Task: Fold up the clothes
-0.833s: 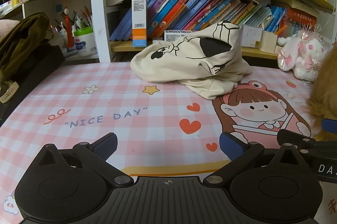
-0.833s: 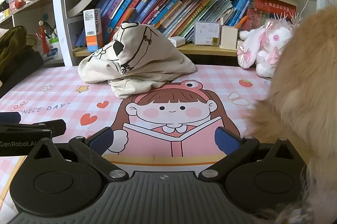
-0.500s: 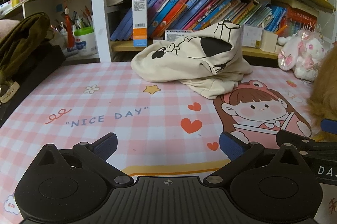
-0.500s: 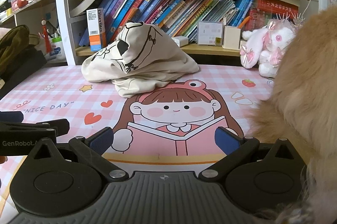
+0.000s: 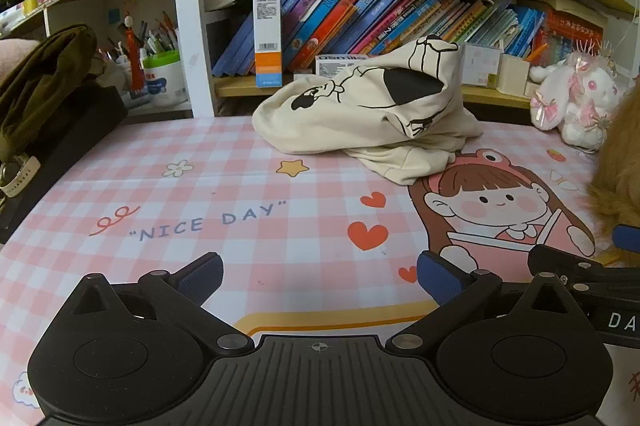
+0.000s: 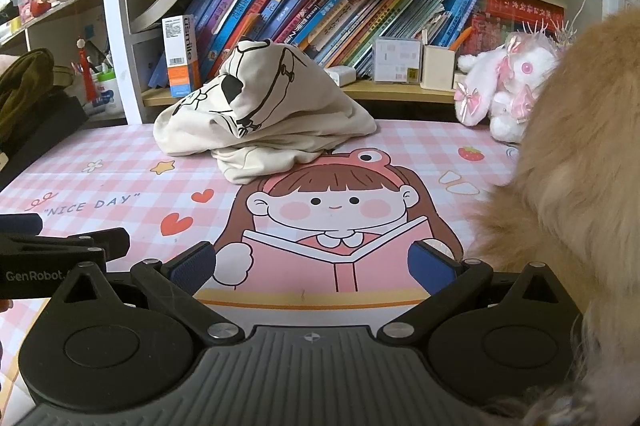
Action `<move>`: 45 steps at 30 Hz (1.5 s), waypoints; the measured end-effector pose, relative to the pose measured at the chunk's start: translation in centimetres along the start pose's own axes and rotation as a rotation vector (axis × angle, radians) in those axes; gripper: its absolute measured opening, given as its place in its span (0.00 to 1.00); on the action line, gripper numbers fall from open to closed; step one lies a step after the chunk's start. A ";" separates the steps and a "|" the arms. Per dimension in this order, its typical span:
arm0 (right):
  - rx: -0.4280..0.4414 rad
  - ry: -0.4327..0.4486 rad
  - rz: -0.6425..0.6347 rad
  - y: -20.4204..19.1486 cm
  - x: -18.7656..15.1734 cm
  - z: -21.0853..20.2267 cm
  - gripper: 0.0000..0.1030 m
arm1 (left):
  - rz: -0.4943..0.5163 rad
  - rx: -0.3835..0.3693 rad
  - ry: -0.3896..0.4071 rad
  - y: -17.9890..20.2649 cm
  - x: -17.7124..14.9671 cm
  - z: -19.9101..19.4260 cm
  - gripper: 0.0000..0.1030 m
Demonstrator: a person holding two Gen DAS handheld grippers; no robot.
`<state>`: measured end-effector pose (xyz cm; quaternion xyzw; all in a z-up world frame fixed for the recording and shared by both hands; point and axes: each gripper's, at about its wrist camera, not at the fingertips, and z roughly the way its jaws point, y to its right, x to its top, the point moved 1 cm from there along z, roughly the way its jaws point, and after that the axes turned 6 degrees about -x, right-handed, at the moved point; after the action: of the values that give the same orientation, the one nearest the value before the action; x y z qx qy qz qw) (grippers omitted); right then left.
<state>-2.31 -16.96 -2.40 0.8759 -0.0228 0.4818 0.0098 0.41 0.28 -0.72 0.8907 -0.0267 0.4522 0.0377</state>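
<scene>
A cream garment (image 5: 368,114) with black cartoon print lies crumpled in a heap at the far side of the pink checked desk mat (image 5: 240,194), just in front of the bookshelf. The right wrist view shows the same garment (image 6: 260,118) left of centre. My left gripper (image 5: 318,276) hovers over the mat's near edge, open, nothing between its blue pads, well short of the garment. My right gripper (image 6: 312,266) is open too, above the cartoon girl print, also clear of the cloth. Each gripper's body shows at the edge of the other's view.
A bookshelf (image 5: 360,18) full of books backs the desk. A white-and-pink plush rabbit (image 6: 508,90) sits at the right. A furry orange animal (image 6: 580,186) crowds the right side near my right gripper. A dark olive bag (image 5: 36,86) and a pen holder (image 5: 160,74) stand left.
Both views have shifted slightly, the garment sitting a touch farther right and lower in the right wrist view. Both grippers stay open and nothing has been touched.
</scene>
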 end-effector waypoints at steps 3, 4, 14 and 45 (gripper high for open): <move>0.001 0.001 0.002 0.0 0.0 -0.1 1.00 | -0.001 -0.003 -0.001 0.0 0.1 -0.1 1.00; 0.002 0.001 0.002 -0.1 0.0 -0.1 1.00 | -0.002 -0.005 0.000 -0.1 0.0 -0.1 1.00; 0.005 -0.002 0.002 -0.3 -0.1 -0.2 1.00 | -0.005 0.000 -0.004 -0.3 0.0 -0.3 1.00; 0.014 -0.022 0.002 -0.3 -0.1 0.3 1.00 | -0.010 -0.013 -0.039 -0.4 0.0 0.2 1.00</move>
<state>-2.11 -16.68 -2.64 0.8811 -0.0205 0.4725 0.0030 0.60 0.68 -0.81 0.8992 -0.0259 0.4343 0.0453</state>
